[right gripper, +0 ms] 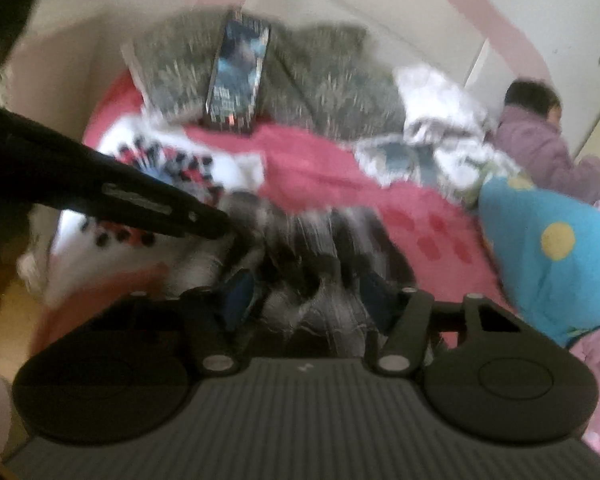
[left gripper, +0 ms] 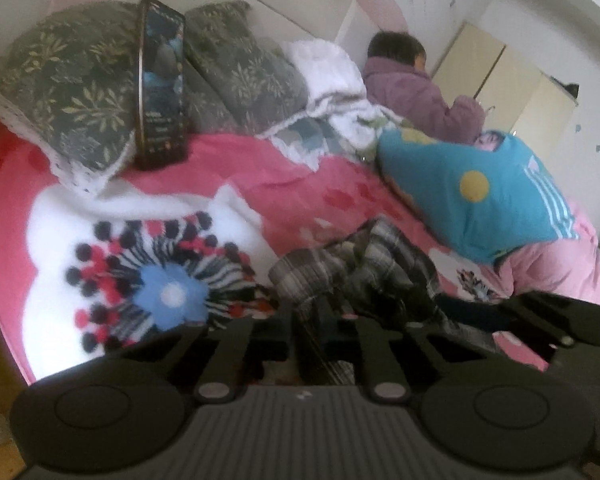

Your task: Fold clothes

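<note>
A black, grey and white plaid garment (left gripper: 360, 272) lies bunched on the pink floral bedspread (left gripper: 260, 192). My left gripper (left gripper: 324, 320) is shut on a fold of the plaid garment at its near edge. In the right wrist view the same plaid garment (right gripper: 320, 248) is blurred and fills the space between my fingers; my right gripper (right gripper: 304, 292) stands partly closed around the cloth, and the blur hides how firmly it holds. The left gripper's black arm (right gripper: 120, 196) crosses that view from the left. The right gripper's body (left gripper: 560, 316) shows at the right of the left wrist view.
A phone (left gripper: 160, 84) leans upright against dark leaf-patterned pillows (left gripper: 68, 76) at the head of the bed. A white blanket (left gripper: 332, 76) is heaped beside them. A person in a purple jacket (left gripper: 416, 88) lies at the far right. A blue cushion (left gripper: 480, 200) sits on pink bedding.
</note>
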The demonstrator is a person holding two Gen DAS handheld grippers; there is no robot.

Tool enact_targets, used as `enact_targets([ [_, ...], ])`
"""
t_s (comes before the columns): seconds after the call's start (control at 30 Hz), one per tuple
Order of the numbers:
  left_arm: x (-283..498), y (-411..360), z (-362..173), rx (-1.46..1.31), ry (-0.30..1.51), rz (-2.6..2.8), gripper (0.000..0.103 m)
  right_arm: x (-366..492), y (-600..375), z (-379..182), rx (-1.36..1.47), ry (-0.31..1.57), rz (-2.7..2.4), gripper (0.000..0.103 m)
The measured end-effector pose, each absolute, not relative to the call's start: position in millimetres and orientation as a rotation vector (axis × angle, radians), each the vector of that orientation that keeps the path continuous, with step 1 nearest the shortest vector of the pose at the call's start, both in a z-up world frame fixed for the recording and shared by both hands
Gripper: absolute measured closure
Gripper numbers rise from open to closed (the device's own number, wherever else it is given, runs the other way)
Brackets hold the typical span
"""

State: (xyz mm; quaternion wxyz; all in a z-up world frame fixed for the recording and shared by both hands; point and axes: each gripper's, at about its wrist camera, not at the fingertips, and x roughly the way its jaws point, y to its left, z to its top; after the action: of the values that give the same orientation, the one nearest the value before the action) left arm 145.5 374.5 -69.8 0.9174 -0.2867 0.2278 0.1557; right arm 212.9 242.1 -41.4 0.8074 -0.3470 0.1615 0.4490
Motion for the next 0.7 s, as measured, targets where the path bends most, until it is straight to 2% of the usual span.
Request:
enact_targets([
  [0.03,146.8,374.6,-71.1,-0.593,0.476,0.325,0.092,218.2,244.7,-44.8,-0.749,0.366,0.957,0.061],
  [0.07,147.1,376.1,-72.8,-0.605,0.483,0.327,0.092,223.6,245.6,-46.9,-0.739,0.392,0.955,0.083],
  [0.1,147.3,377.8,-74.6,-0.619,0.489,0.328,0.093,229.0,244.7,-46.9,-0.709,0.424,0.964,0.092],
  [0.4,139.7,395.5,-88.9,-0.769,0.474,0.285,0.093,275.0,208.3,-5.3,-0.124,0.603,1.100,0.097],
  [0.7,135.5,402.6,-93.1,-0.838,0.455,0.264,0.093,270.6,228.2,-11.8,-0.049,0.701,1.160,0.097],
])
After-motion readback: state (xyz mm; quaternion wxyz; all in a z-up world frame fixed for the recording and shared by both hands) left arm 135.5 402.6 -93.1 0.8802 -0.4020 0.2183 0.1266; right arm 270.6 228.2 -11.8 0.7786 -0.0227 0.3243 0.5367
